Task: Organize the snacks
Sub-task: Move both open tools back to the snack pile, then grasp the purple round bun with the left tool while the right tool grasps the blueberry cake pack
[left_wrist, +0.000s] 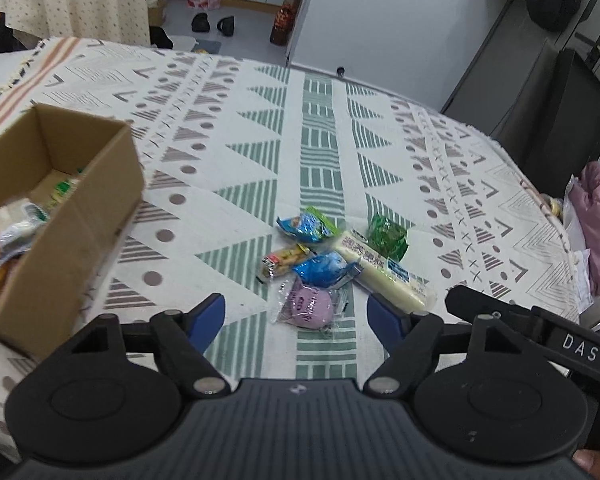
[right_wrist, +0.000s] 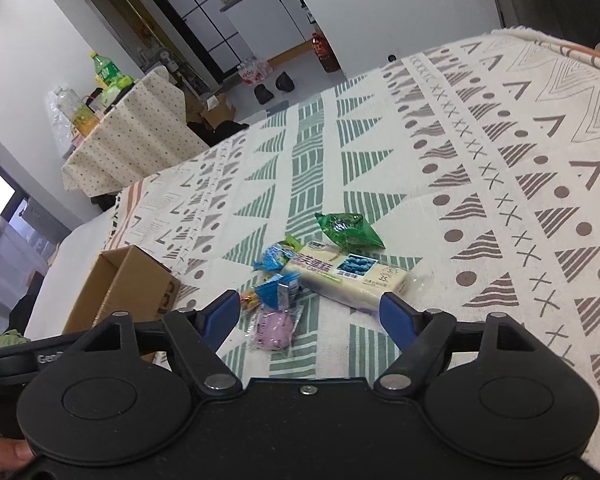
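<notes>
- Left gripper (left_wrist: 296,312): blue-padded fingers spread wide, holding nothing, poised low over the patterned cloth (left_wrist: 260,128); a fingertip of the person's hand shows at the bottom right corner of its view.
- Cardboard box (left_wrist: 76,216): far left, open-topped, cut off by the frame edge; several wrapped snacks inside, blurred and hard to identify. In the right wrist view only its outer corner shows.
- Snack pile, centre of cloth: purple bun packet (left_wrist: 308,306) nearest, between the fingertips; blue packets (left_wrist: 324,270); a small yellow-red bar, partly covered; long white bar (left_wrist: 380,268); green packet (left_wrist: 387,236) farthest.
- Right gripper (right_wrist: 310,314): fingers likewise apart and empty, aimed at the same pile; its view alone shows the white bar's blue label.
</notes>
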Demonstrator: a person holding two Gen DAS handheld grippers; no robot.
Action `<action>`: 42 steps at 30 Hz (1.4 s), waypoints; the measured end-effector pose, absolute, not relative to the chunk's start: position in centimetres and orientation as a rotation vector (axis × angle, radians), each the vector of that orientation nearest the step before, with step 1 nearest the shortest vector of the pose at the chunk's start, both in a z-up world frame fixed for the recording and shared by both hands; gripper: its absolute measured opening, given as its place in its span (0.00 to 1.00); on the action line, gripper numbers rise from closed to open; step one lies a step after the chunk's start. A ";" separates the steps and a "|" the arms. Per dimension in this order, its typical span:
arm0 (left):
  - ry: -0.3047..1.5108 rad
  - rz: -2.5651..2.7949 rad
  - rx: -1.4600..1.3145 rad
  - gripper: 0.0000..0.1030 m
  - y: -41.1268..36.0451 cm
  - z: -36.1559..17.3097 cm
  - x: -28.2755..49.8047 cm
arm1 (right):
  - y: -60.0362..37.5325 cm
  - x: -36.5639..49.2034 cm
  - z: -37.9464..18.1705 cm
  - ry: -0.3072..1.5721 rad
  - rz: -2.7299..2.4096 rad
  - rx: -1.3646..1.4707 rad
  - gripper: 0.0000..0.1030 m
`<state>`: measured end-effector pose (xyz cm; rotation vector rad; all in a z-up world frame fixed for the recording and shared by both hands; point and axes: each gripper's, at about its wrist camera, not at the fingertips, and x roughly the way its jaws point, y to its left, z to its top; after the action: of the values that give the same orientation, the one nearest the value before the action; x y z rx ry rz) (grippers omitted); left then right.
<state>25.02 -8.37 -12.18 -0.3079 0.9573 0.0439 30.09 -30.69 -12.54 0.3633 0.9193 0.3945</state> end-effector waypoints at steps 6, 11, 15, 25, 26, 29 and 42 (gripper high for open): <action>1.019 0.040 -0.322 0.65 -9.1 -15.1 27.4 | -30.7 31.6 -14.3 0.954 0.402 0.368 0.71; 1.057 0.032 -0.316 0.65 -9.8 -17.1 29.3 | -30.9 32.9 -15.8 0.971 0.395 0.376 0.70; 1.092 0.036 -0.309 0.64 -10.2 -18.5 30.5 | -30.7 33.9 -16.5 0.971 0.402 0.376 0.70; 1.133 0.080 -0.303 0.47 -10.3 -20.1 31.8 | -29.9 37.3 -18.0 0.969 0.438 0.350 0.70; 1.133 0.088 -0.311 0.44 -10.2 -20.1 31.8 | -29.8 37.4 -18.2 0.974 0.442 0.347 0.70; 1.129 0.099 -0.328 0.40 -9.8 -20.0 31.8 | -29.5 37.7 -18.7 0.994 0.446 0.334 0.70; 1.107 0.140 -0.348 0.35 -8.6 -18.8 29.2 | -27.4 36.3 -19.2 1.095 0.502 0.182 0.70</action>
<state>29.24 -8.59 -18.82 -0.3484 1.1065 0.1396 36.25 -27.40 -19.22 0.1819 1.0953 0.5025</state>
